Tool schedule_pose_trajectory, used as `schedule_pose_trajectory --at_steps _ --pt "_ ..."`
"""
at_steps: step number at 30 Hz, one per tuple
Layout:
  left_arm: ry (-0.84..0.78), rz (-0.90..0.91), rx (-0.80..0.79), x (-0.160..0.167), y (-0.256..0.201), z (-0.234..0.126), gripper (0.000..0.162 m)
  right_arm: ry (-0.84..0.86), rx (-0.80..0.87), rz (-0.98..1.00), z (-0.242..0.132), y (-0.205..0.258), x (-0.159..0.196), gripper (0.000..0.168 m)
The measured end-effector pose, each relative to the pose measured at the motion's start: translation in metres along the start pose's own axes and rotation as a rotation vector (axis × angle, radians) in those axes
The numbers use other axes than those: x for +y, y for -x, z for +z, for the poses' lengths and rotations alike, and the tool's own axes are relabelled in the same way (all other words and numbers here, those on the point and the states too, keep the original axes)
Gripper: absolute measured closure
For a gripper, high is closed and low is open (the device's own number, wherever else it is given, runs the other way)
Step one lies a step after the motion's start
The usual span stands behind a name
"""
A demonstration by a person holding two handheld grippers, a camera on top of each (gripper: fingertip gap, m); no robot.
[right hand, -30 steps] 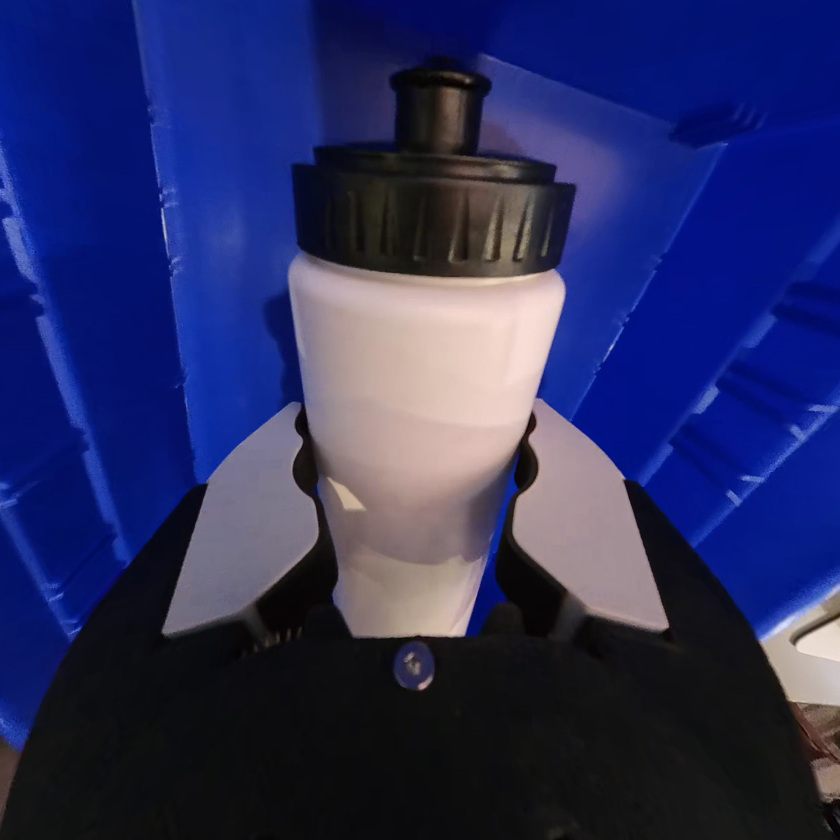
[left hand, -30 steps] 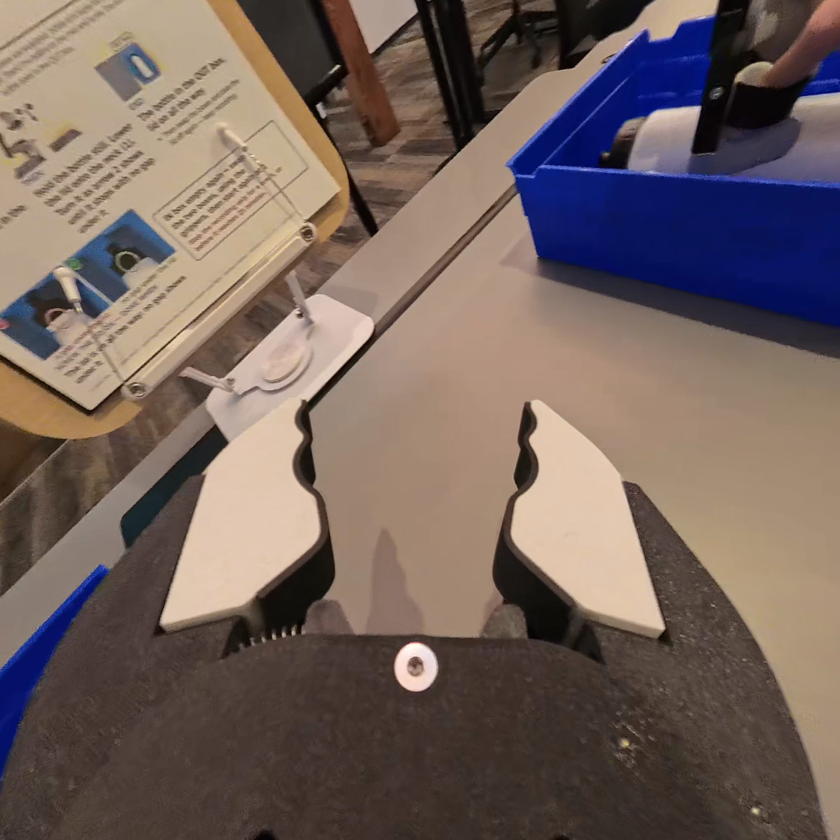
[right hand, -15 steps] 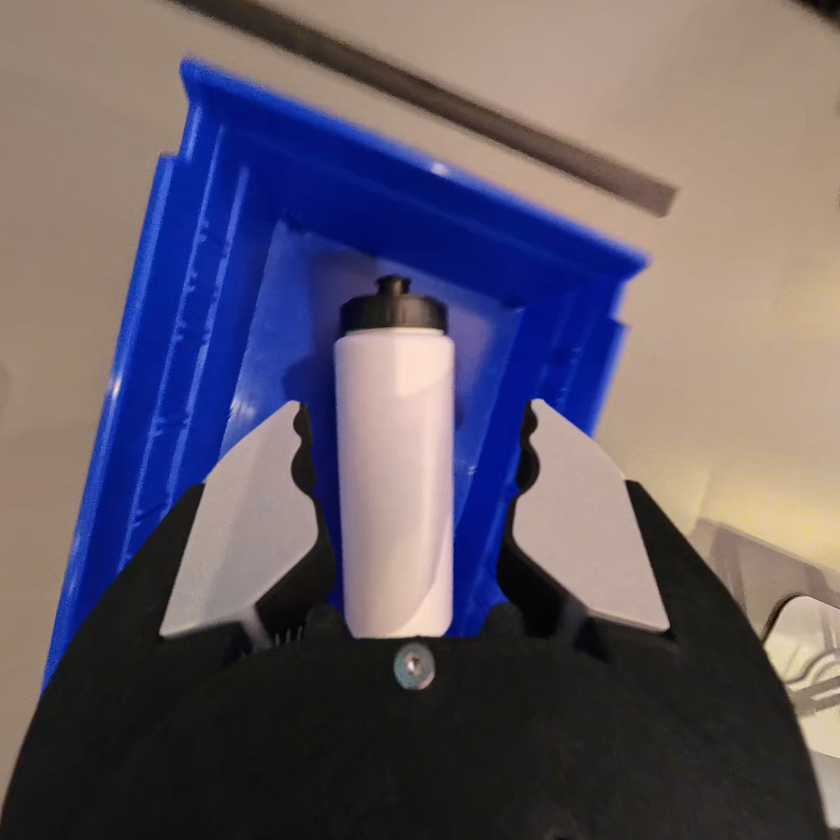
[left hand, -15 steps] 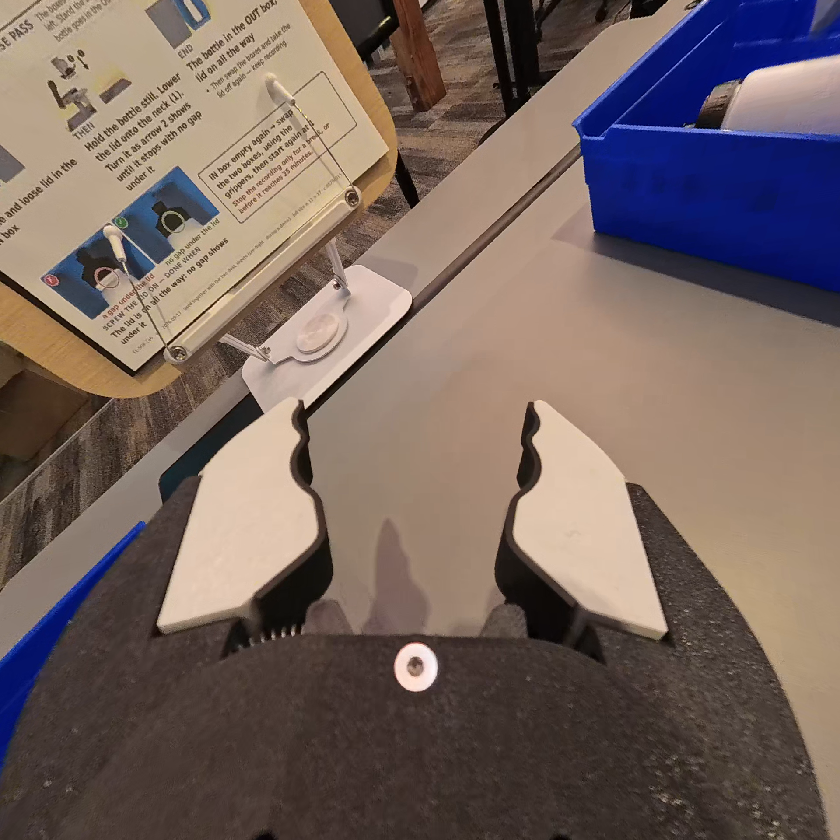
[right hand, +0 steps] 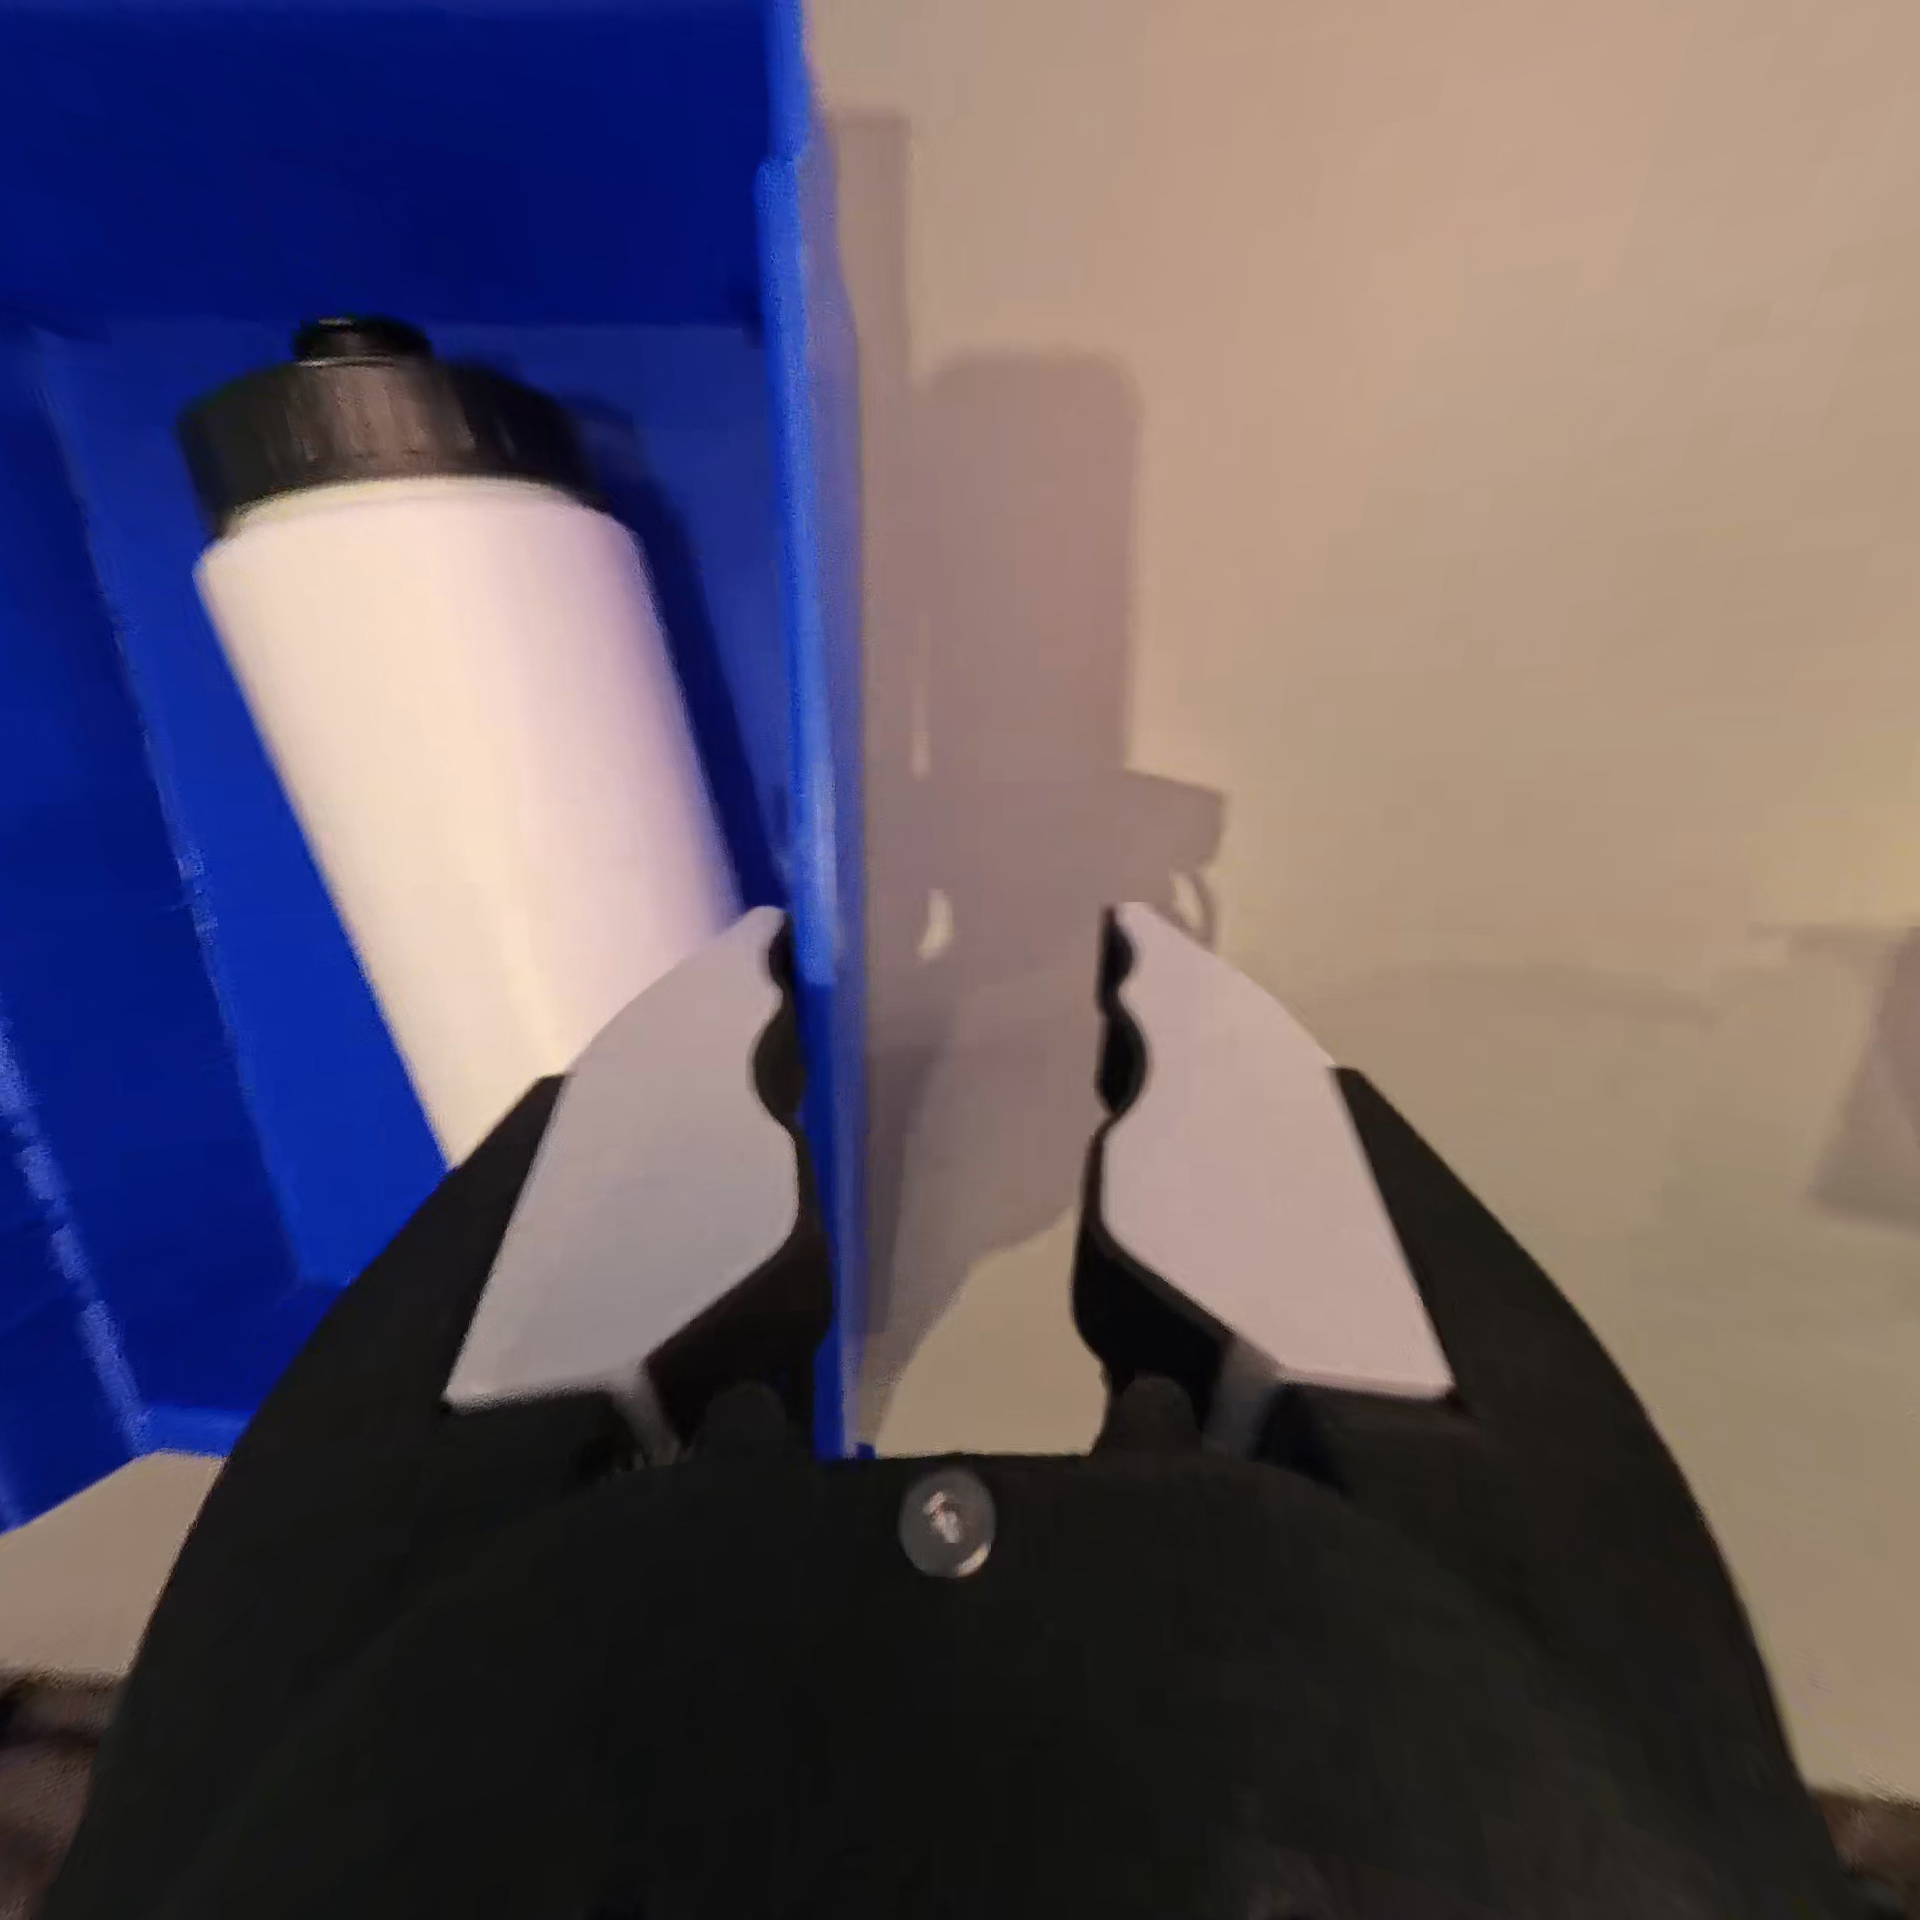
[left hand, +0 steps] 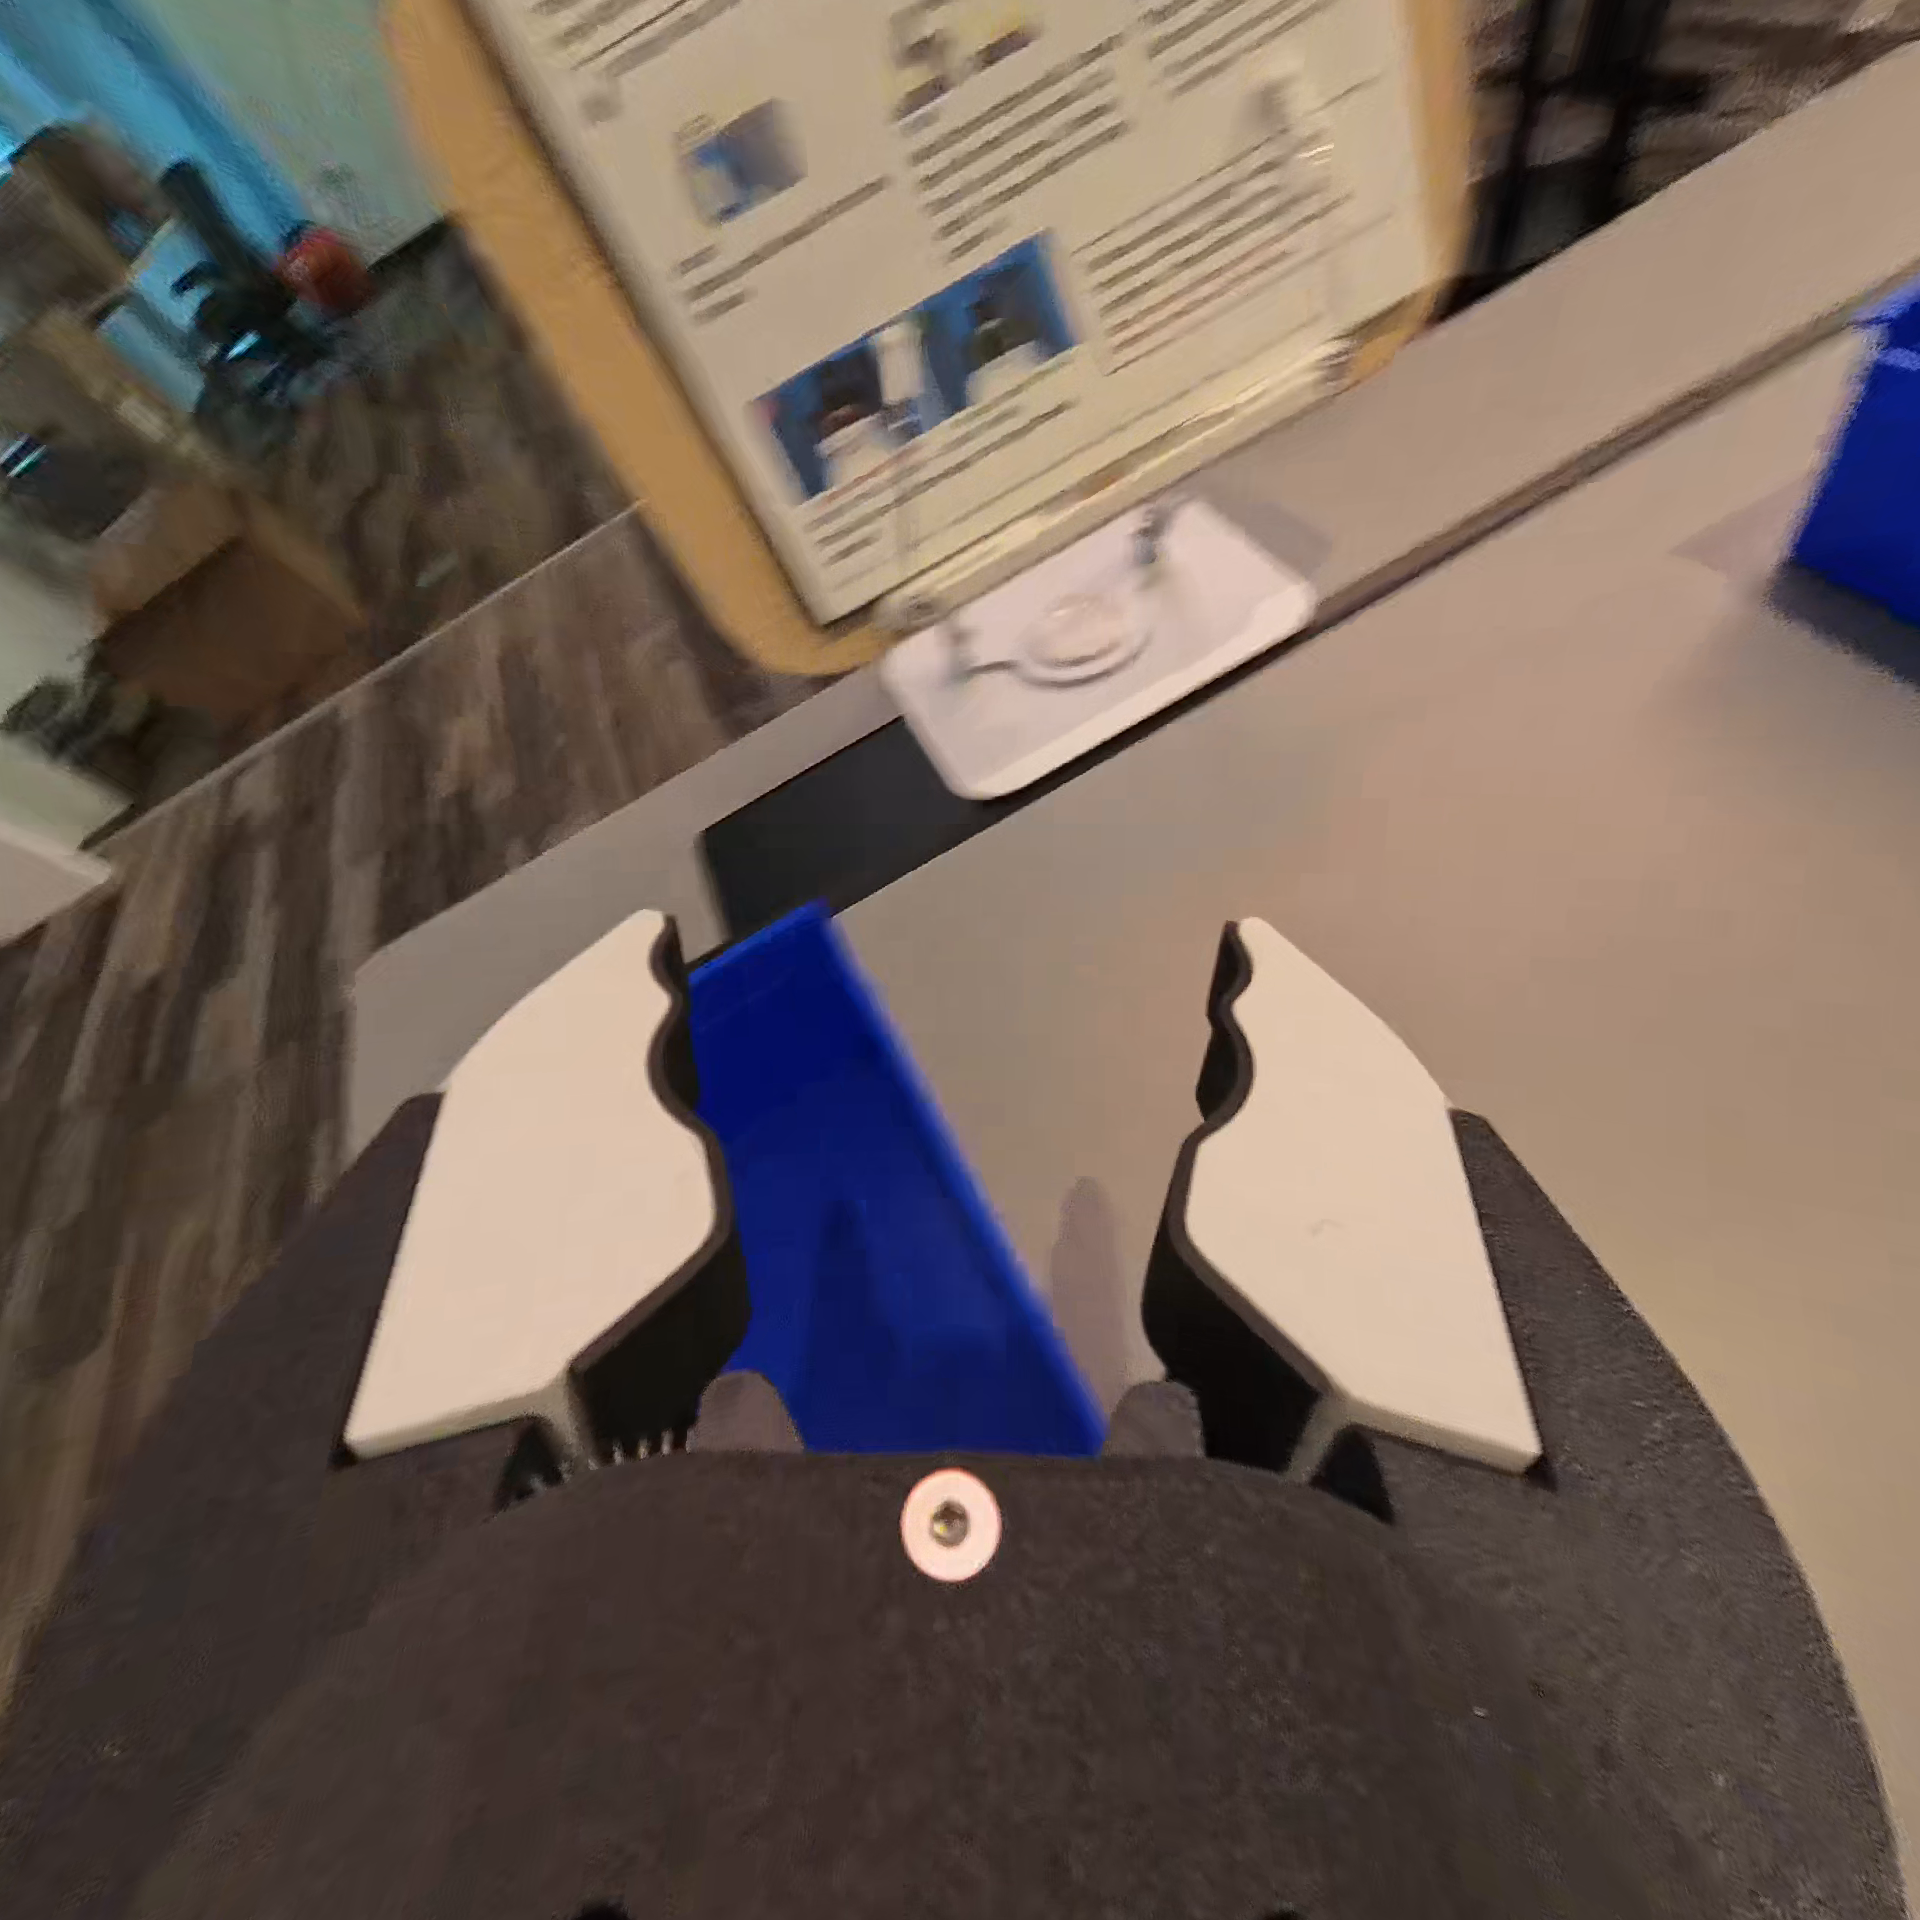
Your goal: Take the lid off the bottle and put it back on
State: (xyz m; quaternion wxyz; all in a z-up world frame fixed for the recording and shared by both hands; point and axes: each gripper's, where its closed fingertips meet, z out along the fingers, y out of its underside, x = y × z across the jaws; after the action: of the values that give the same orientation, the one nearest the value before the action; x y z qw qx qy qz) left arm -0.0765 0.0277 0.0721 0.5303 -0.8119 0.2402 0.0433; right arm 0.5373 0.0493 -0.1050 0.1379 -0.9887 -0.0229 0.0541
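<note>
- The right claw (right hand: 940, 1039) is released and grasps nothing; its jaws stand apart over the right wall of a blue bin (right hand: 800, 727), one jaw above the bin's inside and the other above bare table (right hand: 1455, 520); I judge it is placed clear of the bottle rather than ready to grip it
- Just beyond that jaw, the white bottle (right hand: 457, 790) lies on its side on the bin floor, resting near the right wall; its black lid (right hand: 343, 436) is screwed on and points away from the claw; lying flat, it cannot topple
- The left claw (left hand: 945, 1049) is likewise released and empty; a second blue bin (left hand: 873, 1195) shows between its jaws; likely a place for finished bottles
- Farther off, a sheet of instructions (left hand: 956, 270) stands propped on a white stand (left hand: 1101, 665) at the table's edge, facing the person for reference
</note>
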Motion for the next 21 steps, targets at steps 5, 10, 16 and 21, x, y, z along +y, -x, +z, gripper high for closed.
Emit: schedule_pose_trajectory --at_steps 5,10,16,21 --pt "0.210 -0.251 -0.263 0.073 0.126 -0.039 0.076 0.112 -0.003 -0.073 0.012 0.012 0.012 0.146" --pt "0.369 -0.403 -0.305 0.141 0.174 -0.043 0.075 0.231 -0.040 -0.041 0.027 0.022 0.024 0.160" --pt "0.665 -0.440 -0.260 0.213 0.174 -0.019 0.074 0.227 -0.040 -0.012 0.027 0.023 0.024 0.162" --pt "0.846 -0.501 -0.243 0.257 0.174 -0.014 0.093 0.230 -0.040 -0.008 0.027 0.024 0.024 0.161"
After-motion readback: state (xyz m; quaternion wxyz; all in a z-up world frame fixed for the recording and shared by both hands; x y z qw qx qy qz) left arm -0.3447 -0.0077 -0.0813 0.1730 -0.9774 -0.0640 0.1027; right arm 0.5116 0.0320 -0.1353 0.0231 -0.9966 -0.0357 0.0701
